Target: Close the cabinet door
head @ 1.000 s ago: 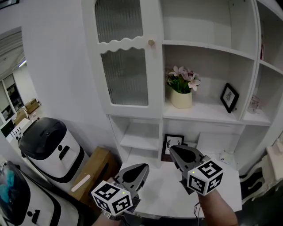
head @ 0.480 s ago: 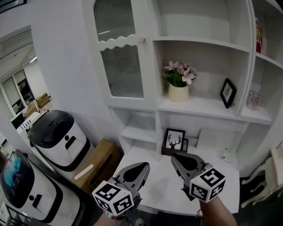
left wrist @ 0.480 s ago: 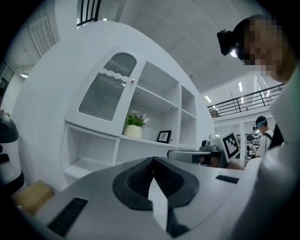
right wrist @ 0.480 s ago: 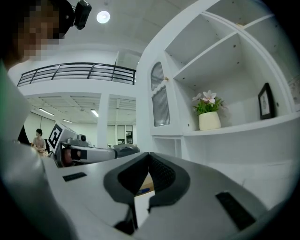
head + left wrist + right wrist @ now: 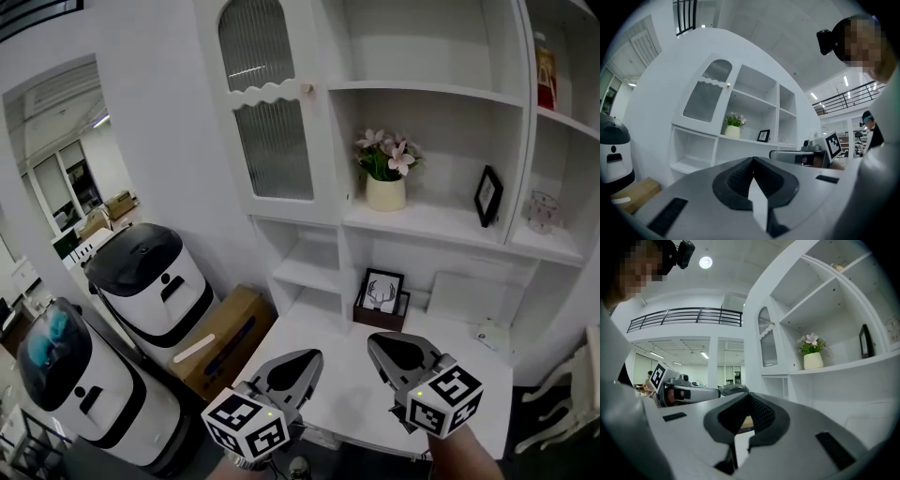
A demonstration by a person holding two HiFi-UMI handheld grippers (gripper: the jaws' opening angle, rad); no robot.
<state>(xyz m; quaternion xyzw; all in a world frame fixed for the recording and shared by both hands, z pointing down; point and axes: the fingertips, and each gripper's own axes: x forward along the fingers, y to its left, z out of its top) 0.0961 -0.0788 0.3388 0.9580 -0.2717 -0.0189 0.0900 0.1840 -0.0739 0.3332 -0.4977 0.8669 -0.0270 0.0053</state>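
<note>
The white cabinet door (image 5: 272, 122), with ribbed glass and a small round knob (image 5: 307, 89), lies flat against the left upper bay of the shelf unit. It also shows in the left gripper view as the door (image 5: 705, 96) and, edge-on, in the right gripper view as the door (image 5: 768, 343). My left gripper (image 5: 298, 361) and right gripper (image 5: 380, 345) hover side by side low in the head view, well short of the door. Both are shut with nothing between the jaws, as the left gripper (image 5: 752, 159) and right gripper (image 5: 749, 394) show in their own views.
A flower pot (image 5: 385, 192) and a picture frame (image 5: 487, 195) stand on the open shelf; a small deer picture (image 5: 381, 291) sits below. A white desk top (image 5: 356, 394) lies under the grippers. Left of it stand a cardboard box (image 5: 220, 337) and two white-and-black machines (image 5: 150, 286).
Both grippers and the view have drawn back from the cabinet, which now looks farther off. More of the floor and machines at the left has come into view. The door stays flat.
</note>
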